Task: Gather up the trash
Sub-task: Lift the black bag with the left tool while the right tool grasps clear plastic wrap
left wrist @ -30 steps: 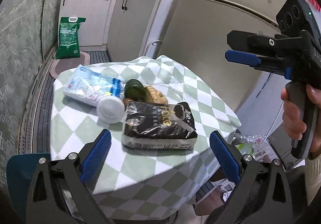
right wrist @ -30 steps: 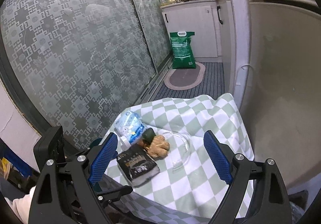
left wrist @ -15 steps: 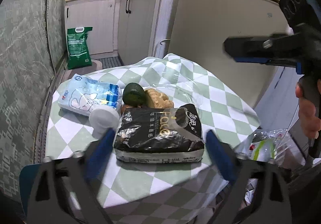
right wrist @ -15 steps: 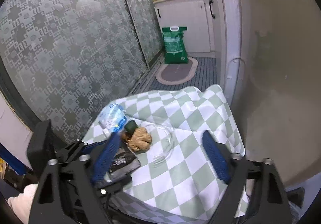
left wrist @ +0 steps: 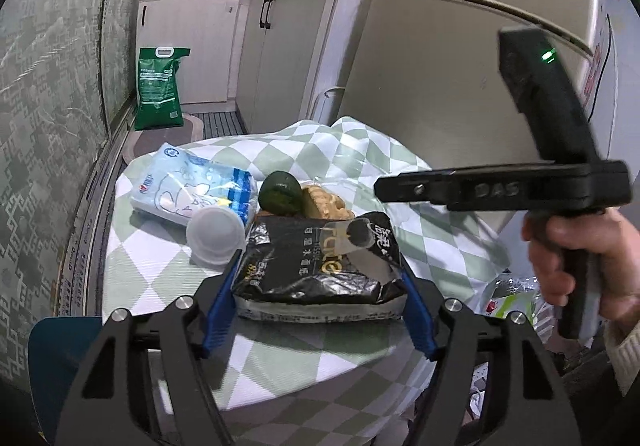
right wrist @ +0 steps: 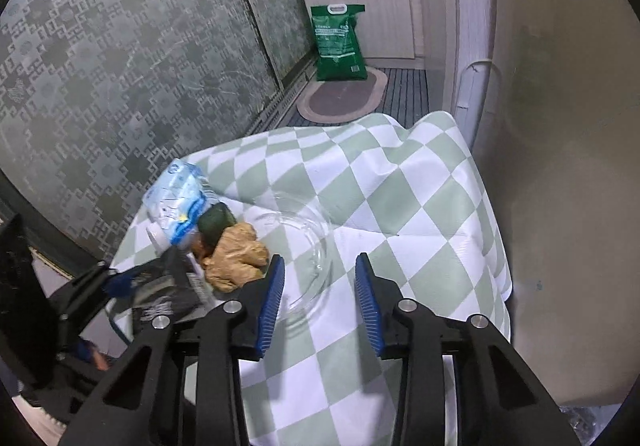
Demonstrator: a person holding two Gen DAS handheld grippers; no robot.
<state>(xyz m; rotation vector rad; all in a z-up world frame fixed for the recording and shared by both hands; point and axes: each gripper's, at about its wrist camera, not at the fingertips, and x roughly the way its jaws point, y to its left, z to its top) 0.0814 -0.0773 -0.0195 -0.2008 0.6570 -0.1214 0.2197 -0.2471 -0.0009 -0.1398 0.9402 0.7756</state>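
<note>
The left claw (left wrist: 318, 298) has just been closing and is clamping the black tissue pack (left wrist: 320, 266) on the table (left wrist: 160, 270). The right claw (right wrist: 320, 298), also narrowing, is straddling a clear plastic bowl's (right wrist: 316, 246) rim, pads not touching.

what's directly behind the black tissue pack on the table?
Behind the black tissue pack: a dark green avocado and a tan ginger root. Their lower parts are hidden by the pack.

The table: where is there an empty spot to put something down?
The checkered tablecloth is bare on the fridge side, right of the clear glass bowl, and along the near edge before the black tissue pack. The wall side is crowded: blue tissue pack, white lid, avocado, ginger.
</note>
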